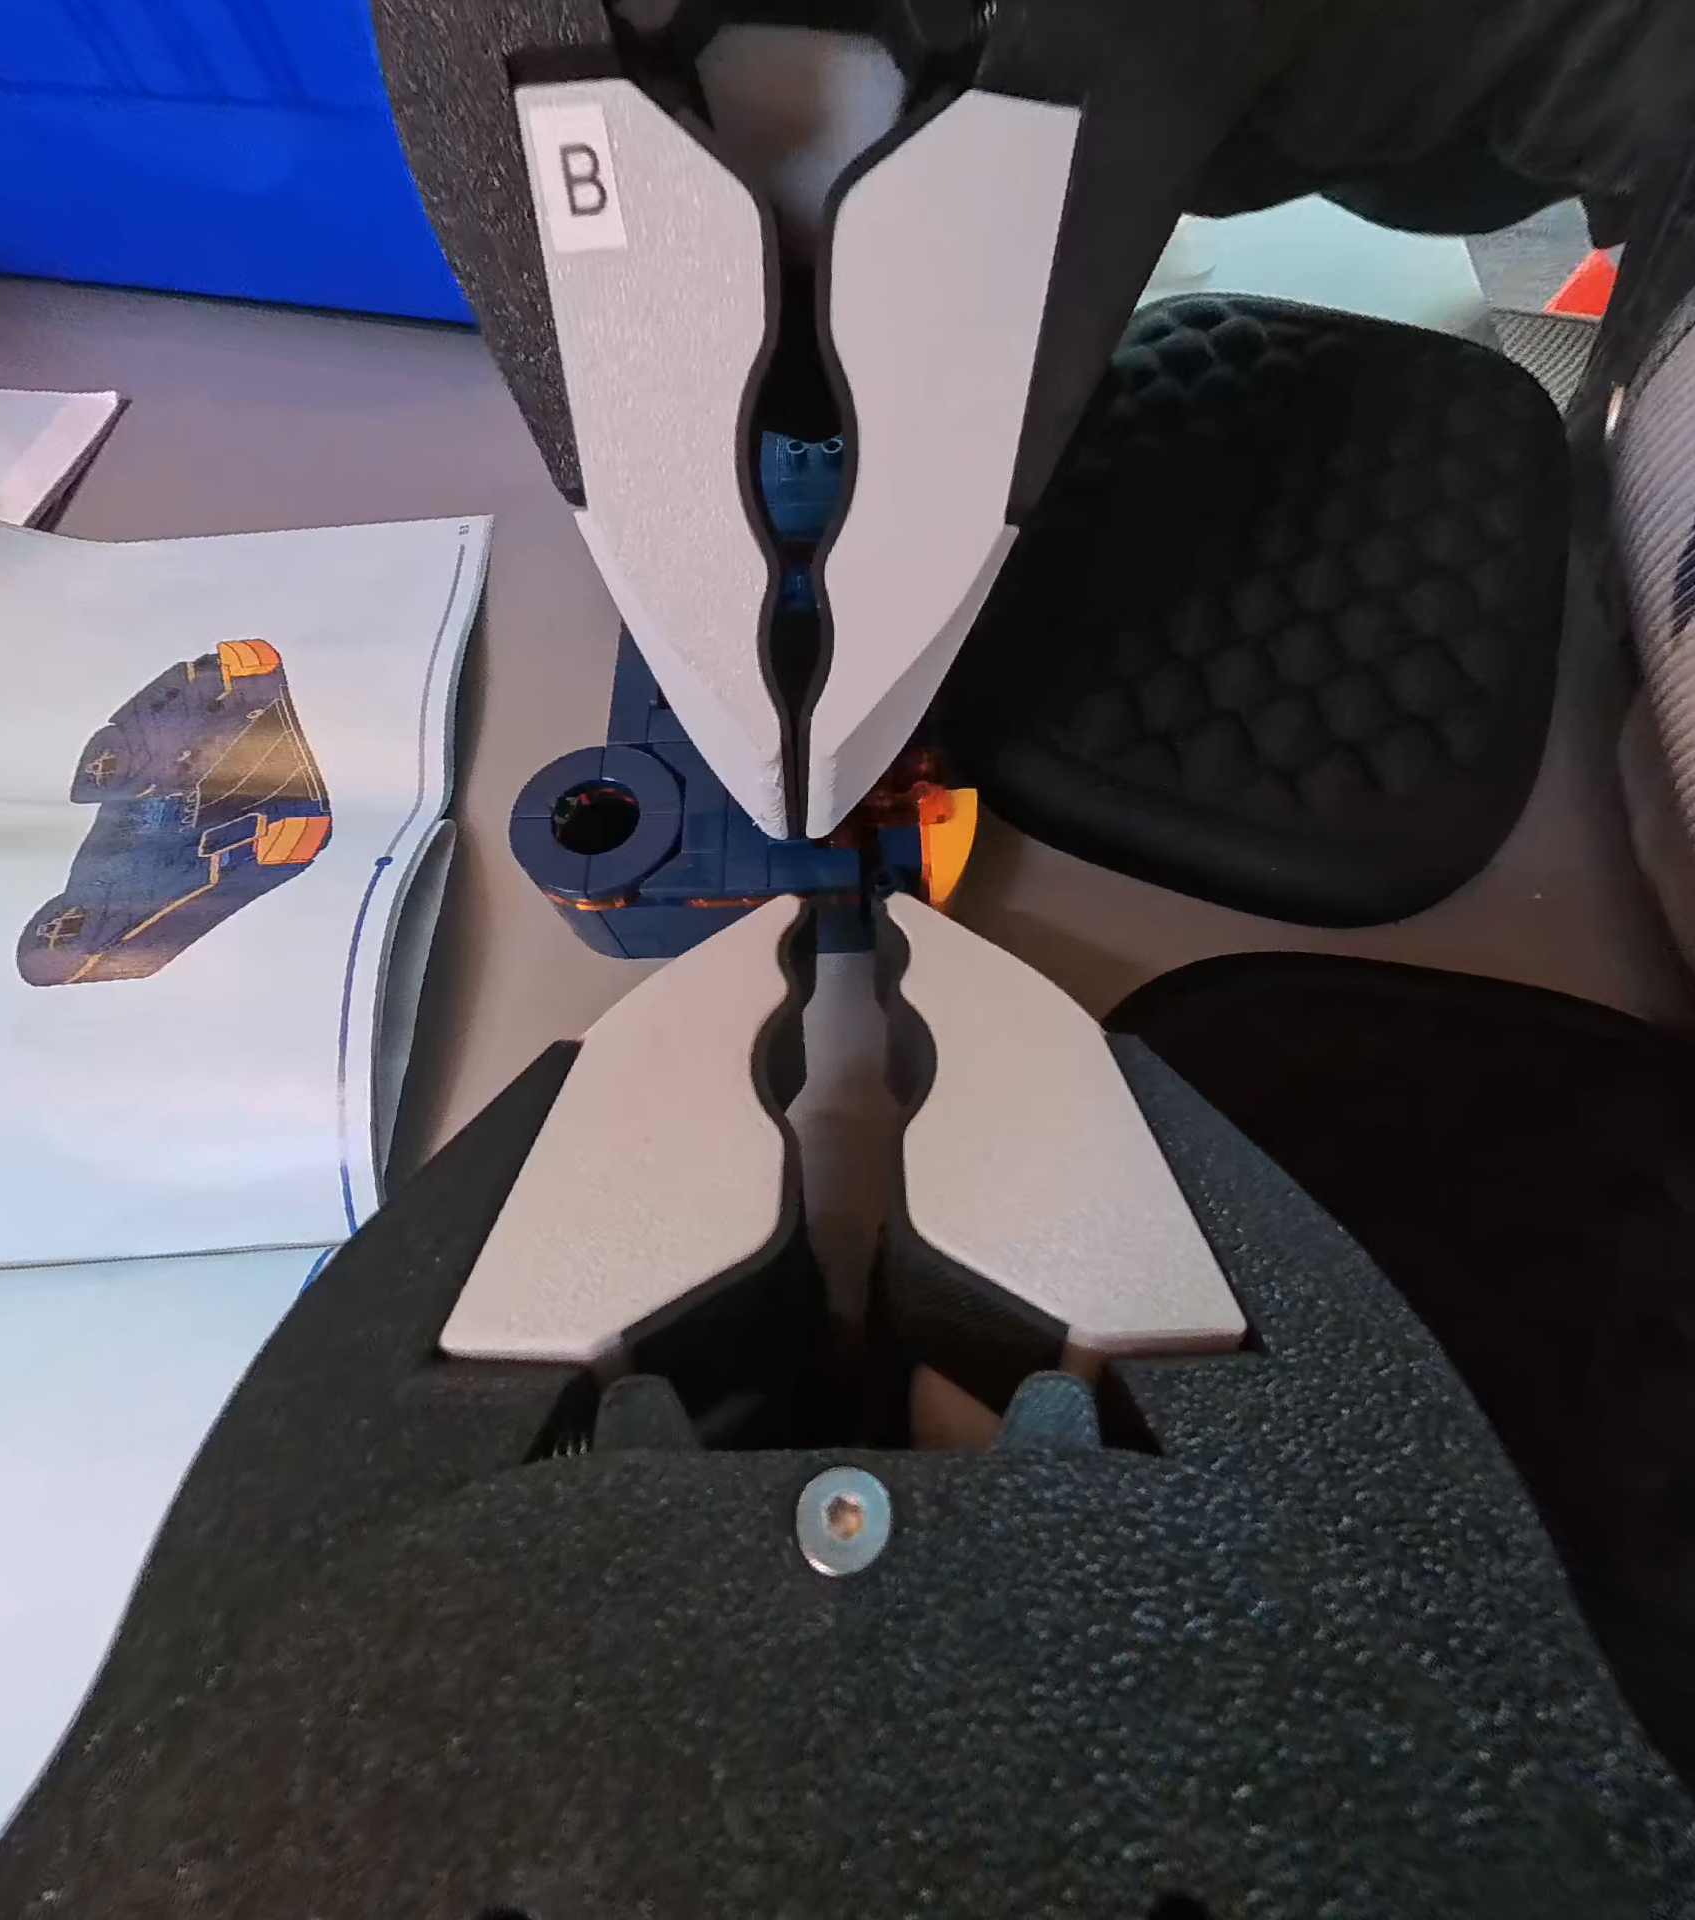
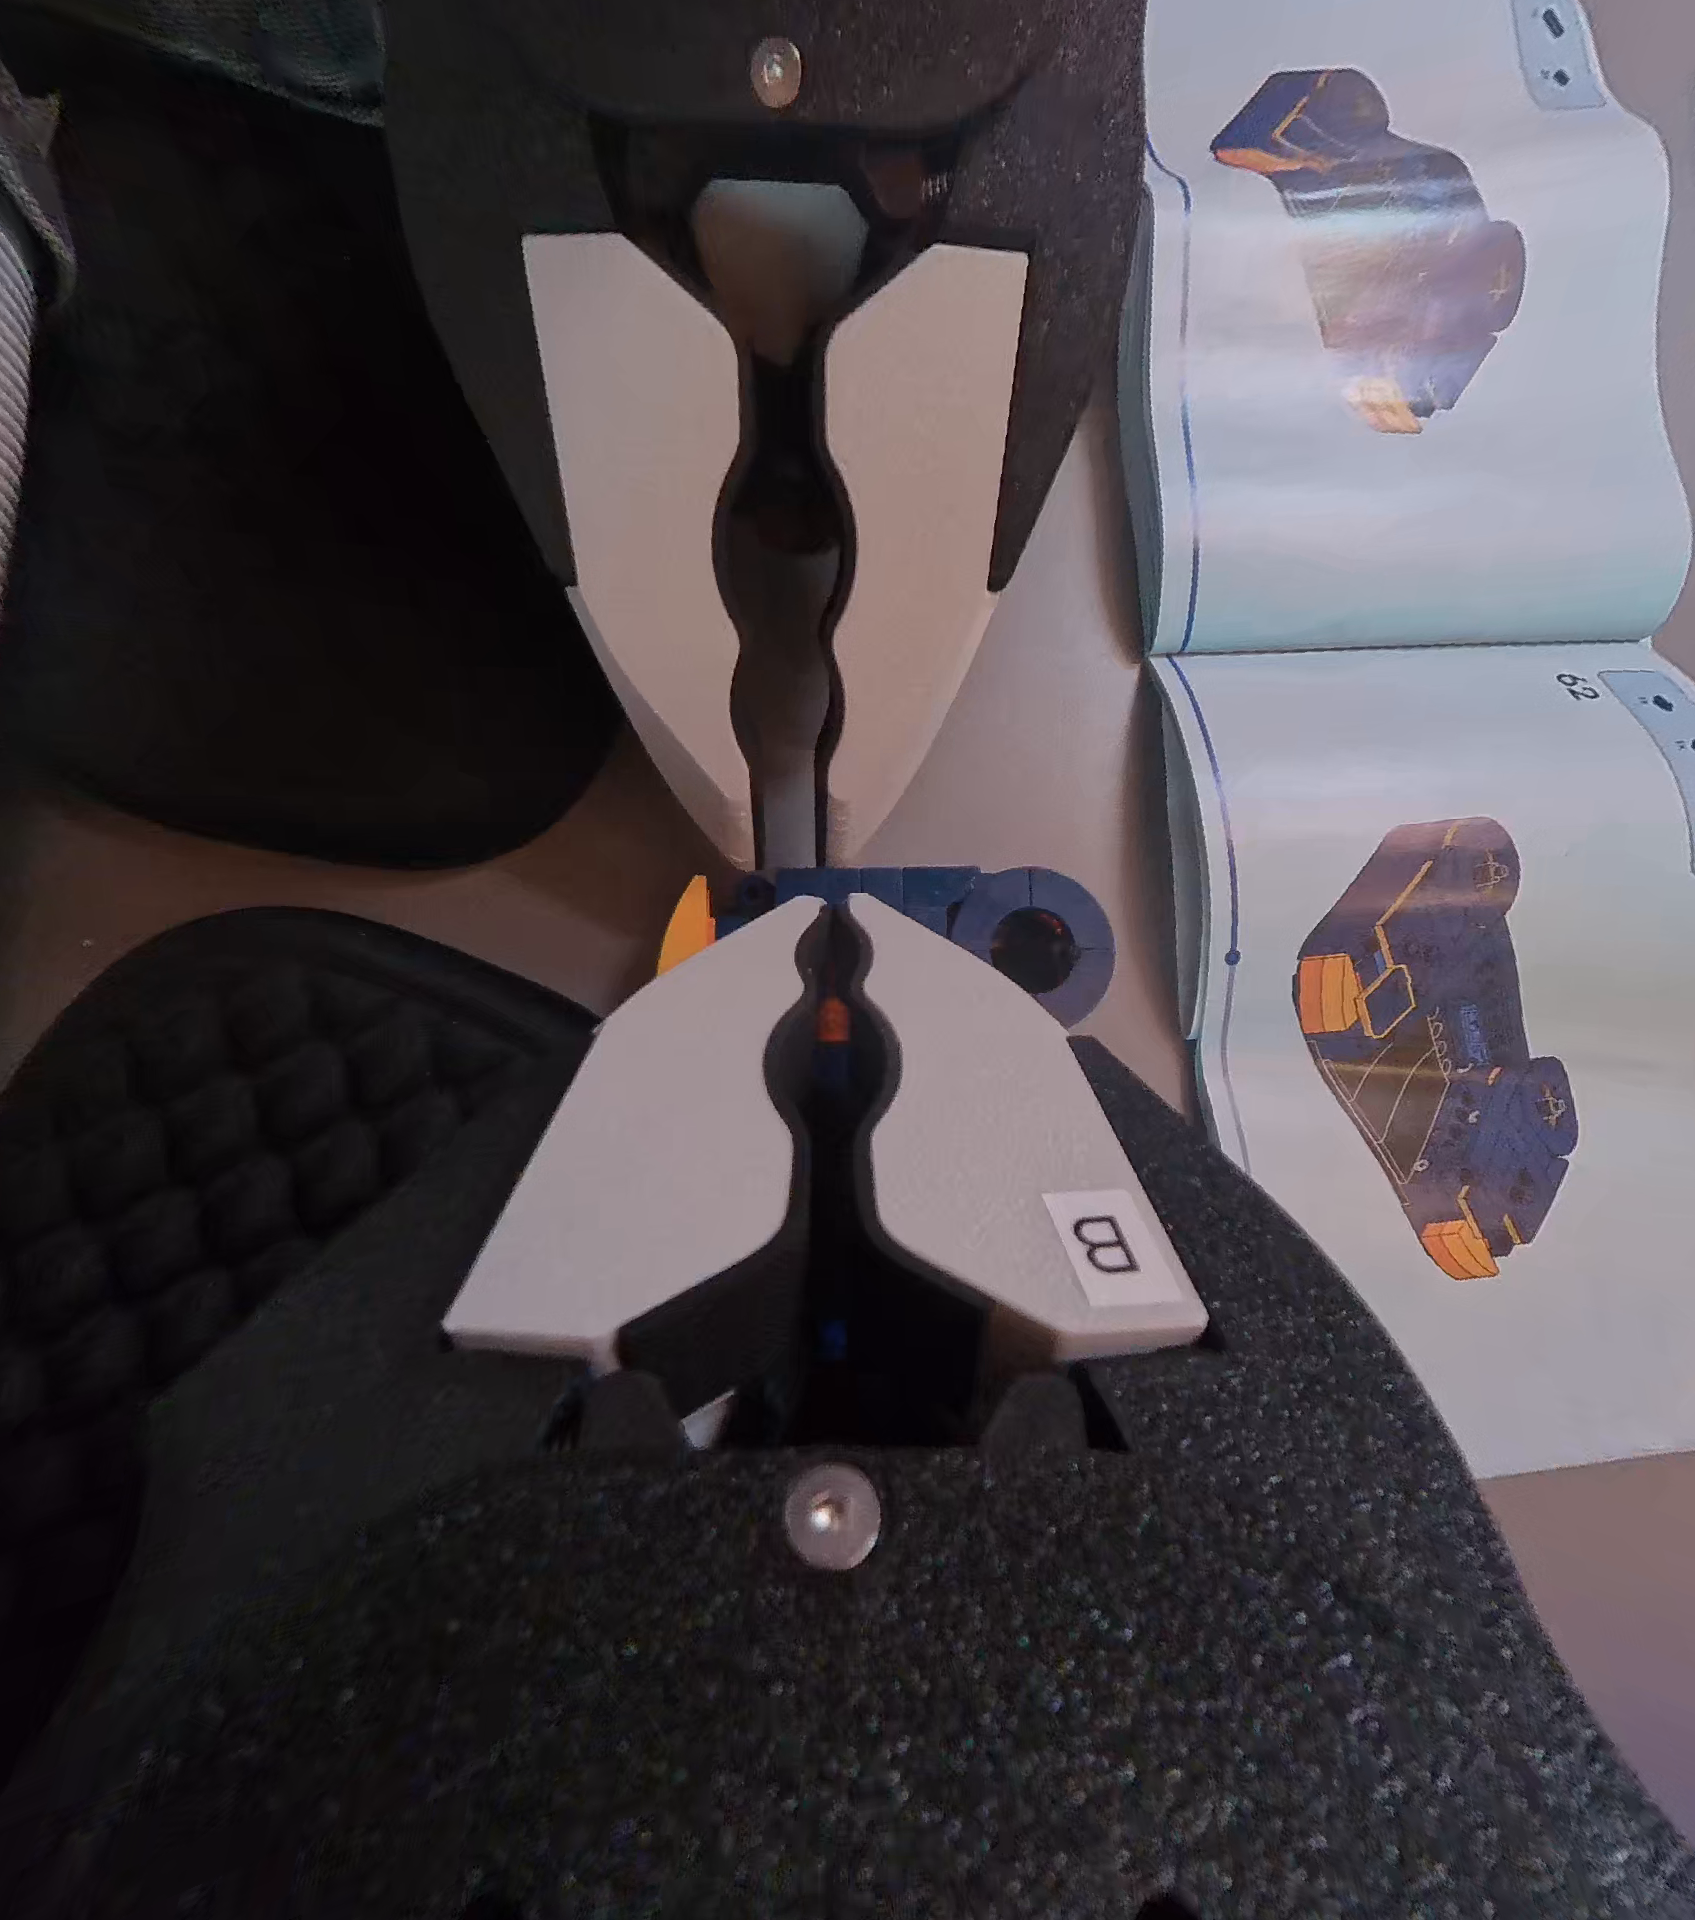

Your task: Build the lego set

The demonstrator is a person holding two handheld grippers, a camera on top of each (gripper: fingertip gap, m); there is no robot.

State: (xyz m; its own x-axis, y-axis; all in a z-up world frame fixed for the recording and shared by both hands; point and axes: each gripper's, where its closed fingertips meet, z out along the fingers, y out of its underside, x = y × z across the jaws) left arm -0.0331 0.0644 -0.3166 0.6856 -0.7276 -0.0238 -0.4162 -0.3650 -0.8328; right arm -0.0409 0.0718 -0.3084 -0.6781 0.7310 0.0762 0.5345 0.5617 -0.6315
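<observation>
Left wrist view shows the left gripper [image 1: 838, 914] and the right gripper [image 1: 793, 831] meeting tip to tip from opposite sides over the dark blue and orange lego model [image 1: 718, 862], which sits low over the grey worktop [image 1: 303, 416] beside the open instruction booklet [image 1: 147, 831]. Both grippers appear clamped on the lego model, presumably to brace it from either side while bricks are pressed home.
</observation>
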